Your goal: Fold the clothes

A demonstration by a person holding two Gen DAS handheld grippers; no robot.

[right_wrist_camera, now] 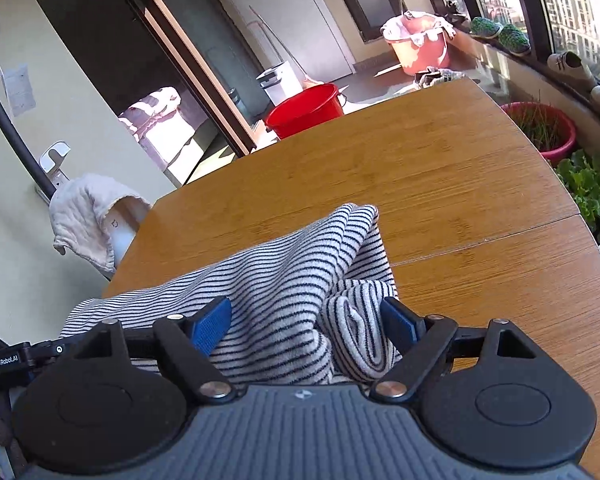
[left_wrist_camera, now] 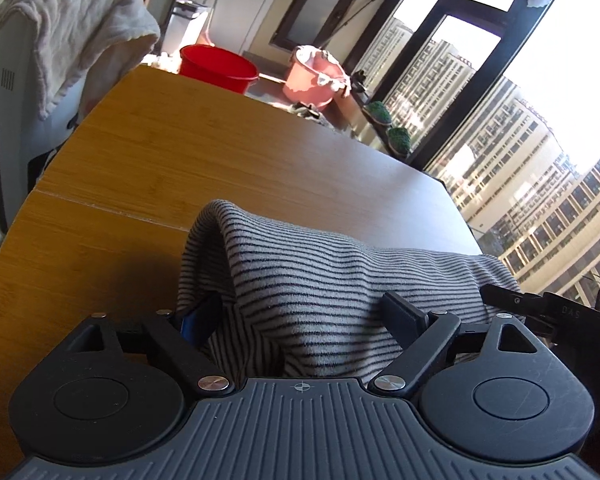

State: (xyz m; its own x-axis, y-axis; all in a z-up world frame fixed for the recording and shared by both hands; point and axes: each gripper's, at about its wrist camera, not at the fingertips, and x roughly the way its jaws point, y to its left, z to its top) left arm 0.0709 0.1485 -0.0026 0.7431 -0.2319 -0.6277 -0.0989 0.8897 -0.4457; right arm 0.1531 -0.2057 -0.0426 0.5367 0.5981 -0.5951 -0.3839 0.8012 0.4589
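A: Striped garment [left_wrist_camera: 332, 276] first, from the left wrist view: it lies bunched over the near part of the wooden tabletop [left_wrist_camera: 148, 168], humped up between the fingers of the left gripper [left_wrist_camera: 304, 312]. Those fingers stand wide apart with cloth heaped between them; one blue pad [left_wrist_camera: 198, 320] is half buried in a fold. I'd not call that a grip, since nothing is pinched.

B: And the right wrist view?

A: Much the same. The garment [right_wrist_camera: 284, 280] rises to a peak toward the middle of the tabletop [right_wrist_camera: 440, 184], with a rolled edge near the right-hand finger. The right gripper [right_wrist_camera: 306, 316] is also spread wide, cloth lying between its pads but not clamped. The other gripper's body shows at the left edge.

B: Which step, then?

A: Hard to settle. Both tools sit low over a crumpled heap, which fits reaching in to take hold of an edge, or having just let cloth drop after a fold. It isn't a flat, tidy rectangle now.

B: What would a next hold need?

A: Each pair of fingers closing on a single clear edge, not a thick wad.
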